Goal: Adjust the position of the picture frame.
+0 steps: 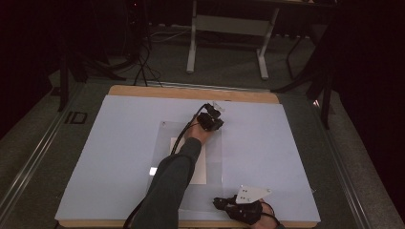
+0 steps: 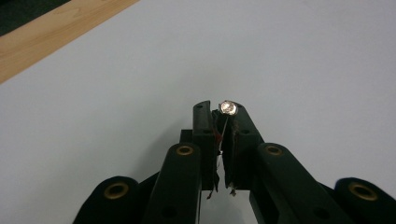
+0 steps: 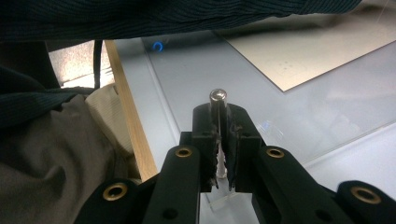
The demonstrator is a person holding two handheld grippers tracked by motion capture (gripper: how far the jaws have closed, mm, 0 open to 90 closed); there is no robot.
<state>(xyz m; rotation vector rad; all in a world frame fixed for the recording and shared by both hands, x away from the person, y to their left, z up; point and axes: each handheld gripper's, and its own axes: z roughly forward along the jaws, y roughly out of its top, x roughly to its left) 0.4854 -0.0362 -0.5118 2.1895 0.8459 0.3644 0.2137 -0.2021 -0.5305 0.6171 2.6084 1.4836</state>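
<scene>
You have each small, light, slippery silver metal screw [image 2: 229,108] [image 3: 218,97] pinched near its head between left gripper [image 2: 223,122] and right gripper [image 3: 222,122], so clamp firmly on the shank.

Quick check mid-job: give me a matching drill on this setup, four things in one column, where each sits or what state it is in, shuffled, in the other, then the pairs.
Things:
1. left gripper
2. right gripper
3. white sheet
4. wooden table edge

Places or states:
A. under the clear plate, mid-table
B. far side of the mat, jaws shut on a small screw
C. bare strip beyond the pale blue mat
D. near edge of the table, jaws shut on a metal pin

Pairs: 1-B, 2-D, 3-A, 4-C
</scene>
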